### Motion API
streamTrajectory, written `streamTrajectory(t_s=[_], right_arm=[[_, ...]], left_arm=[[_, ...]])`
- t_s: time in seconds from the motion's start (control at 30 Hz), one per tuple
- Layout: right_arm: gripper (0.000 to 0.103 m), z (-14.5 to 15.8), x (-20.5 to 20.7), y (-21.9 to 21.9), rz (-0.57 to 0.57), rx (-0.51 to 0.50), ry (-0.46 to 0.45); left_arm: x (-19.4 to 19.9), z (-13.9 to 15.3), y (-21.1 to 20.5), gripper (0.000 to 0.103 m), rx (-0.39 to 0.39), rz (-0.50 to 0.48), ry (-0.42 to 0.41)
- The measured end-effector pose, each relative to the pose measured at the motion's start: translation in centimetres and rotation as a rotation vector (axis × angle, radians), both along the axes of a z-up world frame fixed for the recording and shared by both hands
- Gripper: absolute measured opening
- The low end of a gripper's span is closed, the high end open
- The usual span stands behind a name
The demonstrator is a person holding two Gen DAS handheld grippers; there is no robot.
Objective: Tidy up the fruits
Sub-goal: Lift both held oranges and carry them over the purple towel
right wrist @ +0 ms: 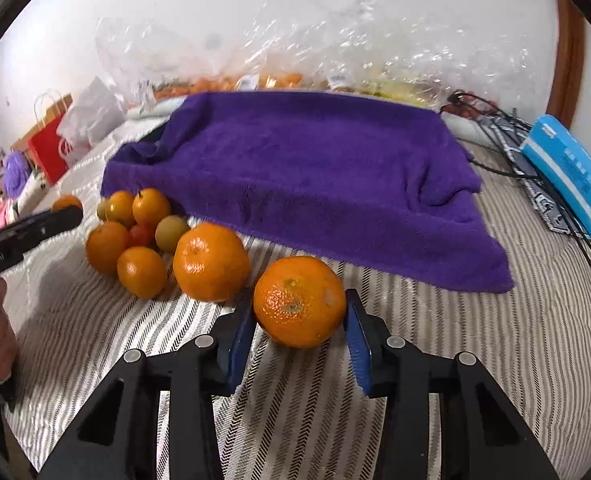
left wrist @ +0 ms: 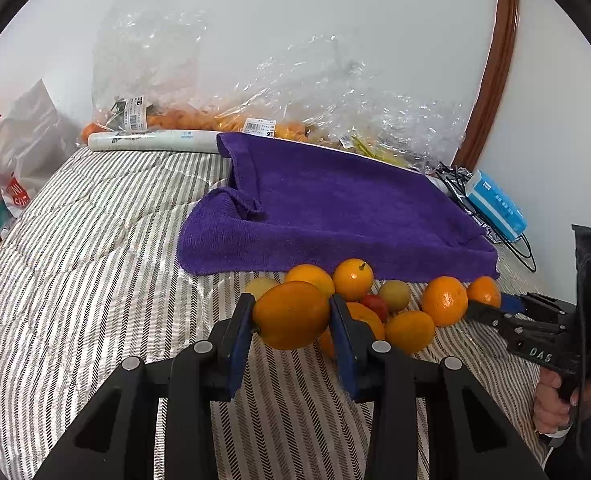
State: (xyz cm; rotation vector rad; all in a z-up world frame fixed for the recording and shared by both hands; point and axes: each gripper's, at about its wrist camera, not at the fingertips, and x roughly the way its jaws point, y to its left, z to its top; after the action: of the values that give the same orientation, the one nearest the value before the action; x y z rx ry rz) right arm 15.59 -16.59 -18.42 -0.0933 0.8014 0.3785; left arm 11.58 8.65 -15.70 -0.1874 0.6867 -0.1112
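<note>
My left gripper [left wrist: 291, 320] is shut on a smooth orange fruit [left wrist: 291, 315], held just above the striped bedcover [left wrist: 95, 260]. Behind it lies a pile of several oranges [left wrist: 351, 280] with a small red fruit [left wrist: 375, 305] and a yellow-green one [left wrist: 394, 295]. My right gripper [right wrist: 300, 320] has its blue pads against both sides of a dimpled mandarin [right wrist: 299, 302] that rests on the cover, right of the pile [right wrist: 135, 236]. A bigger mandarin [right wrist: 211, 262] sits just to its left. In the left wrist view the right gripper [left wrist: 491, 305] reaches in from the right around that mandarin [left wrist: 483, 291].
A purple towel [right wrist: 315, 180] drapes a raised box-like shape right behind the fruit. Clear plastic bags of fruit [left wrist: 223, 116] line the wall, with a white roll [left wrist: 155, 140]. A blue tissue pack [right wrist: 567, 172] and black wires [right wrist: 507, 140] lie at the right, a red paper bag [right wrist: 49, 152] at the left.
</note>
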Motion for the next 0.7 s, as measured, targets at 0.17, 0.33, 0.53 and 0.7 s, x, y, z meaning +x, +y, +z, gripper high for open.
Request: streamTrajectory(t_s=[0.17, 0.33, 0.53, 0.7], right_arm=[[0.042, 1.1, -0.9, -0.9, -0.011, 0.064, -0.070], [0.042, 2.4, -1.0, -0.7, -0.022, 0.058, -0.109], [0.042, 5.4, -0.4, 0.3, 0.011, 0.035, -0.174], [0.042, 7.6, 1.4, 1.2, 0.021, 0.027, -0.228]], left_arm=[[-0.3, 0.2, -0.1, 0.035, 0.004, 0.006, -0.019], [-0.1, 0.6, 0.1, 0.035, 0.012, 0.039, -0.024], [1.1, 2.7, -0.3, 0.035, -0.031, 0.051, -0.045], [4.4, 5.2, -1.1, 0.035, -0.024, 0.058, -0.081]])
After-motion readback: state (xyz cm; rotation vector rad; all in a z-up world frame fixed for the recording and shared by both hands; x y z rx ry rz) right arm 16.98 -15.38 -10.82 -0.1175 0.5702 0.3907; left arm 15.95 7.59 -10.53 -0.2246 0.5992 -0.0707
